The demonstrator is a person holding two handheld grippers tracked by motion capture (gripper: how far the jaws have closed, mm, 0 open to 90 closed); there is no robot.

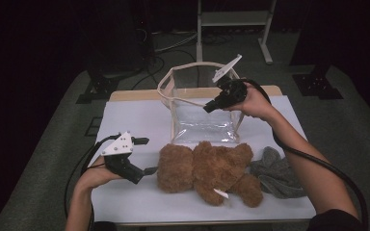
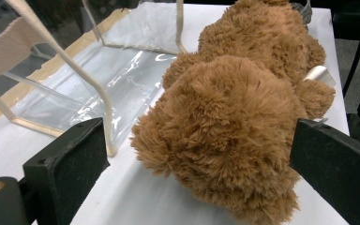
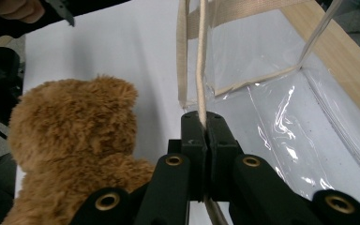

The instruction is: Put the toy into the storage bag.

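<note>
White sheeting covers the table [image 1: 139, 120] under a dark room of stands and cables, and in the high view a clear plastic tote bag with beige webbing trim [image 1: 200, 118] stands open-mouthed at the far middle, with a fluffy brown teddy bear [image 1: 207, 171] lying on its side just in front of it and a grey knitted cloth [image 1: 277, 173] touching the bear's far end; the right gripper [image 1: 208, 109] is held up at the bag's rim, seemingly to keep the mouth lifted and wide, while the left gripper [image 1: 144, 155] sits low on the table at the bear's head, jaws spread. From the left gripper view, the two black jaws stand wide apart on either side of the bear's round head [image 2: 225, 126], not pressing on the fur (a sensible line-up for a grab, I would judge), and the bag's clear wall [image 2: 122, 70] lies just beyond, so the toy has a short way to go. From the right gripper view, the jaws are pinched tight together on the bag's beige strap [image 3: 200, 70], which runs up from between them, holding that edge taut above the bear [image 3: 70, 140] and the glossy bag floor [image 3: 281, 122].
</note>
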